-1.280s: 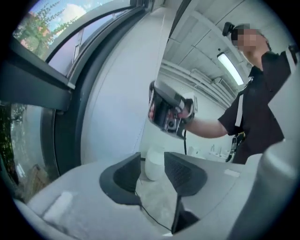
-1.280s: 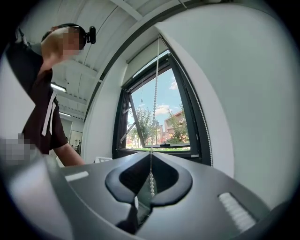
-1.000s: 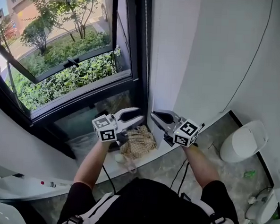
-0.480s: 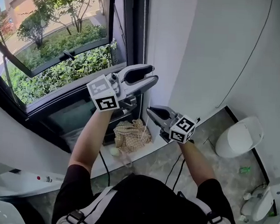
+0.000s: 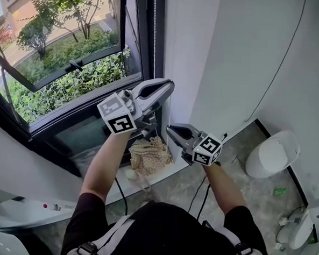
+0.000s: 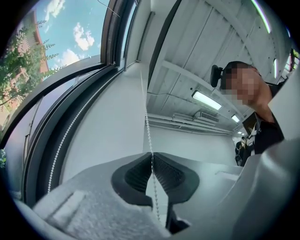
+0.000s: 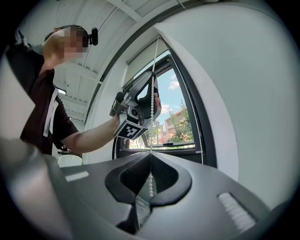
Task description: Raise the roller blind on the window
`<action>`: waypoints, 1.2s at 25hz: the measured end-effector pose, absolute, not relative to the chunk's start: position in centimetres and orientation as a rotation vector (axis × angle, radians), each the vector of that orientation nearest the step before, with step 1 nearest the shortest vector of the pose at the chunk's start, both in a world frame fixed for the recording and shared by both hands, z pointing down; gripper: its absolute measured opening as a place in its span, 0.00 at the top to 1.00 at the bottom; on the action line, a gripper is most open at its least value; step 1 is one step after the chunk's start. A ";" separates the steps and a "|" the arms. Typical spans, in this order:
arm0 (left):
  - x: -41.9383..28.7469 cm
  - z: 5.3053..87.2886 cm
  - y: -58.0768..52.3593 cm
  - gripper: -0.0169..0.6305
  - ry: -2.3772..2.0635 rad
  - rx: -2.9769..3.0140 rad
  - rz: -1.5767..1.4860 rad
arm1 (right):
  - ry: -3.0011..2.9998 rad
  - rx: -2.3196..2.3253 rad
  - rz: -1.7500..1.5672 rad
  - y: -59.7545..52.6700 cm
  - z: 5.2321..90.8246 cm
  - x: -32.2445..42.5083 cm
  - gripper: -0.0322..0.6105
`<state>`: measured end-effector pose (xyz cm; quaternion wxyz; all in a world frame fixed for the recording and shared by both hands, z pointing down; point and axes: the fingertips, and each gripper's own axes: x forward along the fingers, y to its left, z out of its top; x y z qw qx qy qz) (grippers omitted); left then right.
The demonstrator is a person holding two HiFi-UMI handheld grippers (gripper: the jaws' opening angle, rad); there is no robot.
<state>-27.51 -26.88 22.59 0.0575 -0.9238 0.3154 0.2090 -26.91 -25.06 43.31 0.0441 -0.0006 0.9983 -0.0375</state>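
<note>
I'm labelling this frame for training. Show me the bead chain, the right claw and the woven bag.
bead chain (image 7: 150,183): right gripper view, beads between the pads.
right claw (image 5: 170,130): head view, between its shut tips.
woven bag (image 5: 149,155): head view, middle of its top.

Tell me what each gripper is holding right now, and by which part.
Both hold the blind's bead chain: the left gripper, jaws just closed, pinches it higher up, the right gripper lower down.
</note>
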 end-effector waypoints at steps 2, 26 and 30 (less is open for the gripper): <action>-27.6 23.5 -26.9 0.95 0.988 -2.803 0.625 | 3.074 -0.003 -0.127 -25.1 44.3 -26.9 0.95; -29.4 38.8 -26.7 0.88 1.437 -2.736 0.459 | 3.199 -0.087 -0.096 -24.2 50.7 -23.8 0.79; -29.6 40.1 -26.1 0.81 1.550 -2.688 0.434 | 3.160 -0.044 -0.102 -24.4 49.6 -22.8 0.79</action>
